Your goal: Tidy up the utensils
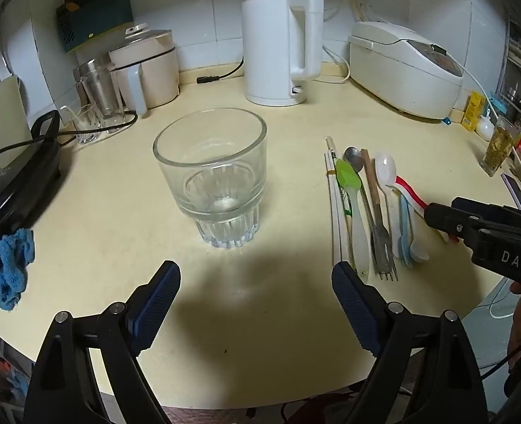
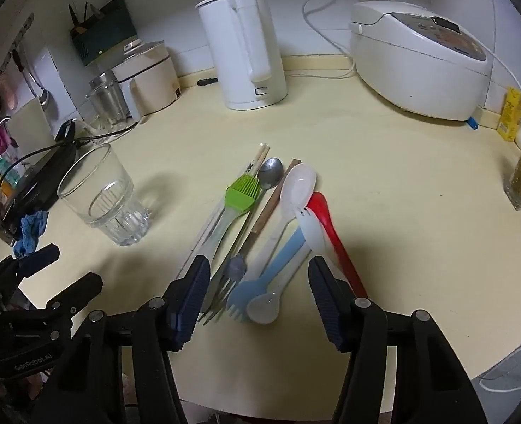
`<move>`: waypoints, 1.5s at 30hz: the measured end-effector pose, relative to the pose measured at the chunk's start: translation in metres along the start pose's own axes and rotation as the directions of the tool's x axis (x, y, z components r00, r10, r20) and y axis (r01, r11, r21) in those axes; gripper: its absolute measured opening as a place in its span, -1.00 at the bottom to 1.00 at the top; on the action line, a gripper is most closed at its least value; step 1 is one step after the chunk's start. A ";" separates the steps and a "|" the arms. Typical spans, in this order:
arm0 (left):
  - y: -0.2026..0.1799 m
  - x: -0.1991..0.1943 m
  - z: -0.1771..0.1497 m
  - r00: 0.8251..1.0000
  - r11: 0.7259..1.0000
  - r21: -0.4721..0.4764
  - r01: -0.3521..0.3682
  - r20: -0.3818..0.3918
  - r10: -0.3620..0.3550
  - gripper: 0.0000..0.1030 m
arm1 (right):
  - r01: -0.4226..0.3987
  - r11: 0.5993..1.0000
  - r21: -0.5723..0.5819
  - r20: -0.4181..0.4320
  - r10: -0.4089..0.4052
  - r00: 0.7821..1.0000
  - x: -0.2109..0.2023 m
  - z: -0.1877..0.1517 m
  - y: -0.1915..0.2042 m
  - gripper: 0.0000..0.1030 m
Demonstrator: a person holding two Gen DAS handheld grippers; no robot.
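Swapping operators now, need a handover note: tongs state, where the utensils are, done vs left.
Left tongs: open, empty, aimed at the empty glass.
Right tongs: open, empty, over the near ends of the utensil row.
Utensils lie side by side on the counter, right of the glass: chopsticks, green brush, metal spoon, fork, blue spork, white spoons, red spoon.
Done: nothing in the glass.
Left: presumably all of it.
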State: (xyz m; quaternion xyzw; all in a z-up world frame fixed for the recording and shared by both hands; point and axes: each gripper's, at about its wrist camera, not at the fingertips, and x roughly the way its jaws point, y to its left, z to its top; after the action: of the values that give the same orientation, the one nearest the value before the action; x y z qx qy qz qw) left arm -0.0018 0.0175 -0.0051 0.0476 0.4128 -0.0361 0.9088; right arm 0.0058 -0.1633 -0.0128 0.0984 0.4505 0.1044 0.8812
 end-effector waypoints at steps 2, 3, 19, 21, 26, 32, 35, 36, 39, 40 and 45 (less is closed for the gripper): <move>0.002 0.002 0.000 1.000 1.000 -0.006 0.004 -0.007 -0.004 0.75 | -0.004 1.000 0.000 -0.006 0.004 1.000 0.001 0.001 0.000 0.14; 0.002 0.002 -0.001 1.000 1.000 -0.007 0.005 -0.008 -0.005 0.75 | -0.003 1.000 -0.001 -0.010 0.003 1.000 0.002 0.000 0.001 0.14; 0.001 0.002 -0.001 1.000 1.000 -0.009 0.007 -0.011 -0.007 0.75 | -0.032 0.999 -0.024 -0.052 0.031 0.998 0.011 -0.007 0.010 0.14; 0.000 0.001 -0.002 1.000 1.000 -0.009 0.006 -0.011 -0.007 0.75 | -0.029 0.999 -0.025 -0.053 0.028 0.998 0.011 -0.008 0.010 0.14; 0.000 0.001 -0.002 1.000 1.000 -0.012 0.006 -0.007 -0.006 0.75 | -0.024 0.999 -0.022 -0.056 0.023 0.998 0.011 -0.009 0.008 0.14; 0.000 0.000 -0.003 1.000 1.000 -0.012 0.007 -0.006 -0.008 0.75 | -0.031 0.999 -0.021 -0.064 0.029 0.998 0.011 -0.009 0.008 0.14; -0.001 0.000 -0.003 1.000 1.000 -0.012 0.008 -0.007 -0.008 0.75 | -0.032 0.999 -0.024 -0.065 0.031 0.997 0.012 -0.009 0.009 0.14; -0.001 0.000 -0.003 1.000 1.000 -0.012 0.009 -0.007 -0.009 0.75 | -0.032 0.999 -0.024 -0.065 0.030 0.997 0.012 -0.009 0.009 0.14; -0.001 0.000 -0.003 1.000 1.000 -0.012 0.008 -0.008 -0.008 0.75 | -0.030 0.999 -0.023 -0.066 0.028 0.997 0.012 -0.009 0.009 0.14; -0.001 0.000 -0.003 1.000 1.000 -0.013 0.009 -0.009 -0.009 0.75 | -0.029 0.999 -0.022 -0.065 0.027 0.997 0.012 -0.010 0.009 0.14; -0.002 0.000 -0.002 1.000 1.000 -0.012 0.010 -0.010 -0.010 0.75 | -0.025 1.000 -0.018 -0.067 0.023 0.997 0.012 -0.010 0.008 0.14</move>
State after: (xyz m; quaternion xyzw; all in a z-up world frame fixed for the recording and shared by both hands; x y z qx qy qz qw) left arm -0.0040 0.0158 -0.0065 0.0404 0.4178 -0.0380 0.9068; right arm 0.0040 -0.1511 -0.0257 0.0919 0.4776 0.1225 0.8651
